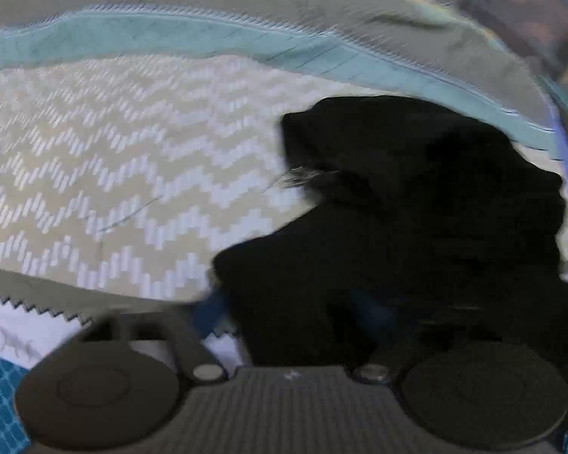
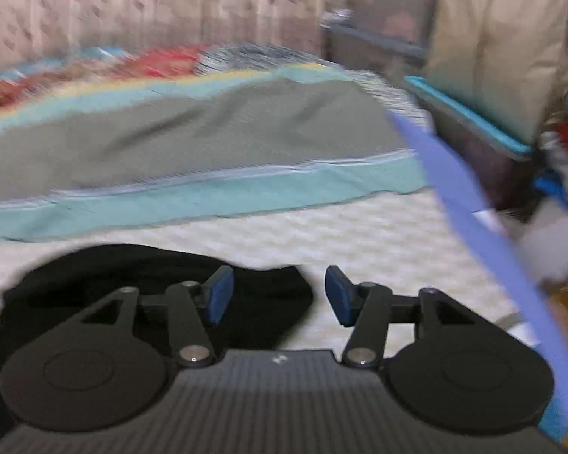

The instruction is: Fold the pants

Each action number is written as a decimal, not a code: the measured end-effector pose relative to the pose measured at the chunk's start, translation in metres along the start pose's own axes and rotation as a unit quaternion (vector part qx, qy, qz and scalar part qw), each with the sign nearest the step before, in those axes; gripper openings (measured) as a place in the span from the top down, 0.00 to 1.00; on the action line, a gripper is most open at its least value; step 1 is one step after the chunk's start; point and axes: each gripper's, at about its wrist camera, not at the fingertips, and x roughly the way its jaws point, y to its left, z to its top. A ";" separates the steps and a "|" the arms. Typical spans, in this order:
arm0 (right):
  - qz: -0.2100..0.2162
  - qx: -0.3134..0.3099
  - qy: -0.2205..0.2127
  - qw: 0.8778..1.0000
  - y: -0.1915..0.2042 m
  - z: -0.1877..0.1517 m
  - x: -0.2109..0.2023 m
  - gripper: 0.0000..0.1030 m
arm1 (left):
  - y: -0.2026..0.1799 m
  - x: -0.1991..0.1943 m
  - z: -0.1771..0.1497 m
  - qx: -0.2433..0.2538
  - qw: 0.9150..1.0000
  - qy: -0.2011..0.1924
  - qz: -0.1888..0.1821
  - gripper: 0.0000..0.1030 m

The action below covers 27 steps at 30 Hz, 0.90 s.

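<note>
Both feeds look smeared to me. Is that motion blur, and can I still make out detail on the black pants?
Left wrist view: motion streaks across the zigzag bedspread; the black pants read as a featureless dark mass hiding the left tool's pads. Right wrist view: heavier smear on the curtain and storage bins; the right tool stays sharp, open.

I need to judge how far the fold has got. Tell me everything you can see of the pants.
The pants are black, soft cloth, so dark that almost no seams show. They lie bunched in a rumpled heap, not flat, on the zigzag-patterned bedspread. A few pale threads show at one edge. In the left wrist view the cloth covers the left gripper; whether it is pinched cannot be told. The right gripper stands open, nothing between its pads.
</note>
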 end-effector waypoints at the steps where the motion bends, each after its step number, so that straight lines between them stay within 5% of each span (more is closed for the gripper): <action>1: 0.035 -0.018 0.009 0.999 0.017 -0.005 0.004 0.45 | 0.001 -0.007 -0.003 -0.004 1.000 -0.007 0.000 0.65; 3: 0.101 -0.088 0.038 0.990 0.066 -0.022 0.017 0.45 | 0.008 -0.024 -0.011 -0.021 0.999 -0.018 -0.027 0.79; 8: 0.150 -0.188 0.096 0.966 0.181 -0.060 0.080 0.47 | 0.023 -0.081 -0.038 -0.038 0.996 -0.052 -0.062 0.80; 11: 0.143 -0.208 0.121 0.960 0.231 -0.080 0.098 0.94 | 0.033 -0.115 -0.058 -0.041 0.994 -0.079 -0.067 0.81; 17: 0.288 -0.184 0.065 0.938 0.312 -0.060 0.018 0.95 | 0.086 -0.208 -0.119 -0.087 0.981 -0.167 -0.051 0.81; 19: 0.366 -0.183 0.060 0.911 0.347 -0.064 -0.009 0.94 | 0.110 -0.237 -0.146 -0.109 0.978 -0.176 -0.018 0.78; 21: 0.411 -0.217 0.076 0.882 0.386 -0.081 -0.026 0.93 | 0.126 -0.245 -0.167 -0.142 0.980 -0.139 0.008 0.62; 24: 0.420 -0.283 0.115 0.855 0.419 -0.117 -0.027 0.80 | 0.134 -0.255 -0.187 -0.158 0.978 -0.123 0.063 0.53; 27: 0.404 -0.295 0.126 0.857 0.403 -0.118 -0.020 0.78 | 0.139 -0.265 -0.183 -0.169 0.971 -0.162 0.043 0.44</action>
